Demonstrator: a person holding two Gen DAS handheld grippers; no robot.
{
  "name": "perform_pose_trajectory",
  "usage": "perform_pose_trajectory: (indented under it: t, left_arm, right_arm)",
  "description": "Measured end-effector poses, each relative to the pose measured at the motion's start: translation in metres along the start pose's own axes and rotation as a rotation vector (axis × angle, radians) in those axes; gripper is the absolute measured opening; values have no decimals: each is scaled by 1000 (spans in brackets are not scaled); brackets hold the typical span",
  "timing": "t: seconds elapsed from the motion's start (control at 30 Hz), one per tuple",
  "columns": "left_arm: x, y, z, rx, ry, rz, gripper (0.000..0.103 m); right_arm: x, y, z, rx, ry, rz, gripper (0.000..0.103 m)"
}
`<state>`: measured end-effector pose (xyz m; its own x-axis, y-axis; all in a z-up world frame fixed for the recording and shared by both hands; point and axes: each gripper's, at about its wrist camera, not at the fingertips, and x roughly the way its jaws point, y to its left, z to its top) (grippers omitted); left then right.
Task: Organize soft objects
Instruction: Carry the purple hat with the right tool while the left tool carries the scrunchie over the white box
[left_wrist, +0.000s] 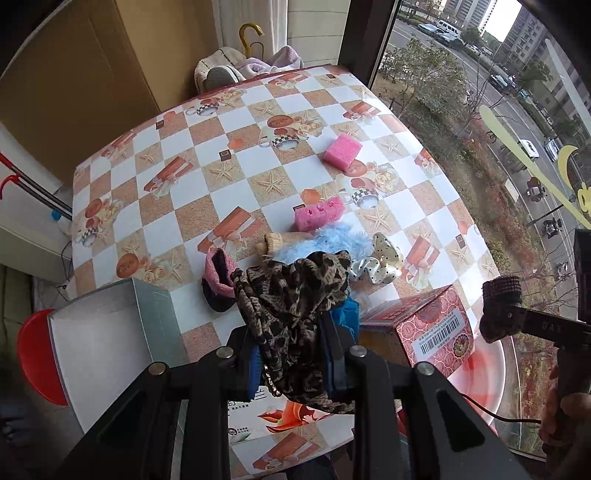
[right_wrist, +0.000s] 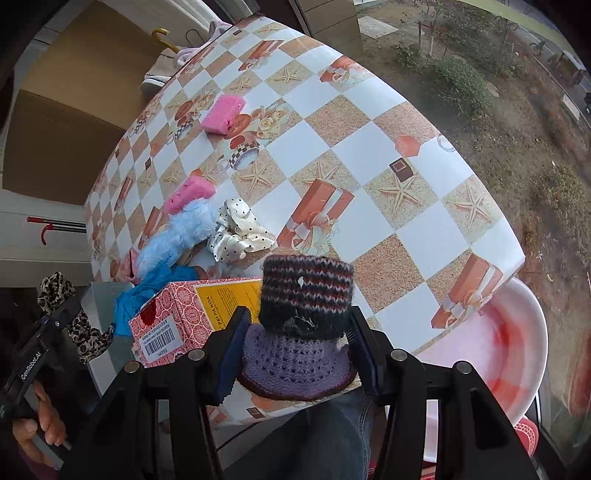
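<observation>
My left gripper (left_wrist: 291, 354) is shut on a leopard-print scarf (left_wrist: 295, 295) that hangs bunched above the table's near edge; the scarf also shows at the left of the right wrist view (right_wrist: 59, 295). My right gripper (right_wrist: 295, 343) is shut on a striped knitted sock with a purple cuff (right_wrist: 304, 295), seen too at the right of the left wrist view (left_wrist: 500, 308). On the checked tablecloth (left_wrist: 258, 162) lie two pink sponges (left_wrist: 342, 147) (left_wrist: 319, 213), a fluffy blue piece (left_wrist: 325, 240), a polka-dot scrunchie (right_wrist: 236, 229), a pink slipper sock (left_wrist: 219, 277) and a blue cloth (right_wrist: 147, 291).
A grey open box (left_wrist: 110, 332) stands at the near left, a red patterned carton (left_wrist: 432, 328) at the near right. A pale basin (right_wrist: 517, 354) sits below the table's right edge, a red bucket (left_wrist: 33, 354) at the left. A window bounds the right side.
</observation>
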<state>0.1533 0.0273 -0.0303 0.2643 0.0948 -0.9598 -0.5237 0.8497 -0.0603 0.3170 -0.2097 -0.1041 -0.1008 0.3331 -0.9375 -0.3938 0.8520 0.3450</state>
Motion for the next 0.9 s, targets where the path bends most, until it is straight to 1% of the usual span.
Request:
perform_pose_trajectory:
  t: [0.1, 0.17, 0.23, 0.37, 0.43, 0.5, 0.67, 0.8, 0.9]
  left_arm:
    - [-14, 10, -20, -20, -6, -52, 28]
    - [-21, 17, -33, -30, -7, -73, 28]
    - [-28, 22, -46, -28, -10, -63, 28]
    - [-38, 29, -76, 5, -18, -8, 28]
    - [-42, 36, -90, -1, -17, -17, 28]
    - [-45, 45, -102, -27, -16, -30, 28]
    - [-55, 73, -125, -115, -34, -31, 28]
    - [-68, 96, -141, -160, -76, 22, 28]
    - [-74, 115, -157, -195, -89, 66, 28]
  right_arm:
    - [-8, 6, -26, 1, -9, 4, 54]
    - [-12, 12, -43, -5, -11, 8, 54]
    - [-14, 19, -59, -13, -9, 15, 54]
    - [-17, 35, -89, -37, -5, 29, 54]
    - [-18, 46, -101, -57, 0, 36, 55]
    - [-20, 59, -110, -88, 1, 38, 54]
    - [-21, 98, -121, -184, -4, 44, 54]
    - [-19, 137, -127, -280, -3, 46, 55]
    - [-14, 168, -129, -366, 12, 43, 55]
